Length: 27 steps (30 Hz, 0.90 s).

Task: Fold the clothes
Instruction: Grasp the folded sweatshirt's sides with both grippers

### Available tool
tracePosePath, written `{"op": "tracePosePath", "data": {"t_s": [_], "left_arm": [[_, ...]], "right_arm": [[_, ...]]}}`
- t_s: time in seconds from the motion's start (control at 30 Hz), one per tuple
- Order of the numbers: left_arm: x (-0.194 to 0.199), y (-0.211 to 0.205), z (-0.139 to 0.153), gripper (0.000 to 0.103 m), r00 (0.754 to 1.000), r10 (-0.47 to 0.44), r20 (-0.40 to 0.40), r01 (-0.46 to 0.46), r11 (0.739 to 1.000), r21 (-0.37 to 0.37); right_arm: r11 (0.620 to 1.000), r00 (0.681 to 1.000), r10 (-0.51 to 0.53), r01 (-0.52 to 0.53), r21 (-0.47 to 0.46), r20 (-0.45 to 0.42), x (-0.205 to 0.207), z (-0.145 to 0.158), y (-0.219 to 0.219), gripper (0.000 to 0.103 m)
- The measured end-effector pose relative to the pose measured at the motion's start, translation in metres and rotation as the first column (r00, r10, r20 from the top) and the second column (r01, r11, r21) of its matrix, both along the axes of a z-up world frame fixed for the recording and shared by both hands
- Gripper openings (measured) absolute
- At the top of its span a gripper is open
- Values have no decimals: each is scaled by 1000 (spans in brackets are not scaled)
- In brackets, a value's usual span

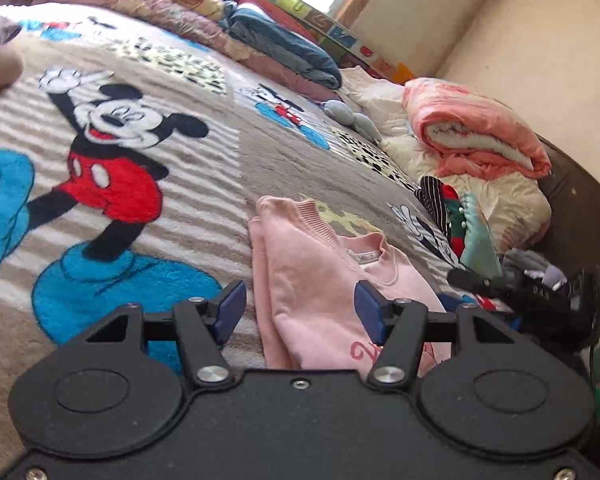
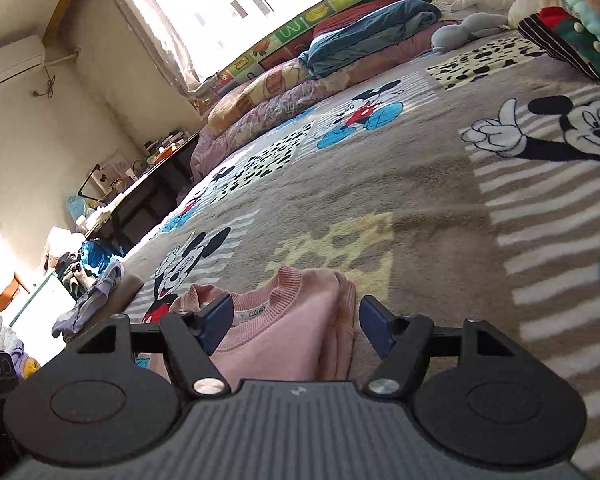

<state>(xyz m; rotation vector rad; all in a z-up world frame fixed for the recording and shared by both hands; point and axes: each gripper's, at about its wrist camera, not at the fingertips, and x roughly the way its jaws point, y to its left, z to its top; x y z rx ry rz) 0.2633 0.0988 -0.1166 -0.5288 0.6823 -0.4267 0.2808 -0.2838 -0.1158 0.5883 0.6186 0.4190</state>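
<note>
Both sets of fingers apart, nothing clamped. Pink sweatshirt (image 1: 332, 292) flat on Mickey blanket (image 1: 140, 208), dead ahead between left gripper (image 1: 300, 308) and right gripper (image 2: 296, 320); sides folded in, long axis collar-to-hem. Unsorted clothes pile (image 1: 460, 224) beyond.

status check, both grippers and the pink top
Left gripper open, empty. Right gripper open, empty. Pink sweatshirt partly folded on blanket. Nothing in the way.
</note>
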Motion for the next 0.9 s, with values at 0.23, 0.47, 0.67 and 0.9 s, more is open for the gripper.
{"op": "tracePosePath", "data": {"t_s": [0.23, 0.47, 0.67, 0.9], "left_arm": [[2, 6, -8, 59, 993, 53, -109, -67, 990, -122], [16, -4, -17, 49, 988, 51, -146, -77, 981, -176], [24, -9, -19, 46, 986, 25, -166, -62, 973, -221], [25, -2, -24, 24, 978, 19, -206, -85, 946, -313]], "right_arm": [[979, 991, -35, 60, 194, -128, -37, -32, -2, 73], [982, 992, -59, 78, 171, -113, -26, -39, 22, 74], [982, 993, -52, 71, 177, -107, -12, -42, 27, 74], [982, 988, -99, 116, 151, -120, -18, -46, 29, 41]]}}
